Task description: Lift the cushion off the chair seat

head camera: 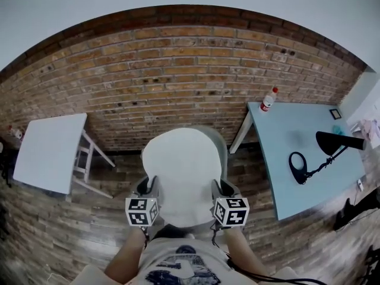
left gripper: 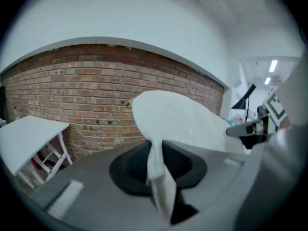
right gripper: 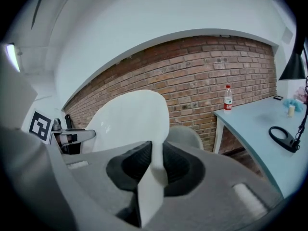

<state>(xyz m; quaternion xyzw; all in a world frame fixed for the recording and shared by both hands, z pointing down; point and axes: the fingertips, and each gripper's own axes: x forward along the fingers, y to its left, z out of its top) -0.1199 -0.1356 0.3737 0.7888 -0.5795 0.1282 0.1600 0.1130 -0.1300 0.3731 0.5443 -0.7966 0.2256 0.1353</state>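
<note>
- Head view: the white oval cushion (head camera: 183,174) hangs between my two grippers, in front of the brick wall (head camera: 178,70).
- Its long axis runs near to far. The rounded far end points at the wall and the near end sits just ahead of the person's chest.
- The grey chair (head camera: 221,140) peeks out past the cushion's far right edge.
- My left gripper (head camera: 151,186) is clamped on the cushion's near left edge. In the left gripper view the jaws stand only slightly apart, pinching a fold of white fabric.
- My right gripper (head camera: 217,187) grips the near right edge the same way, nearly closed on a thin fold.
- A white table (head camera: 50,150) stands at the left. A pale blue table (head camera: 285,171) at the right carries a bottle (head camera: 268,100) and a black lamp (head camera: 335,142).
</note>
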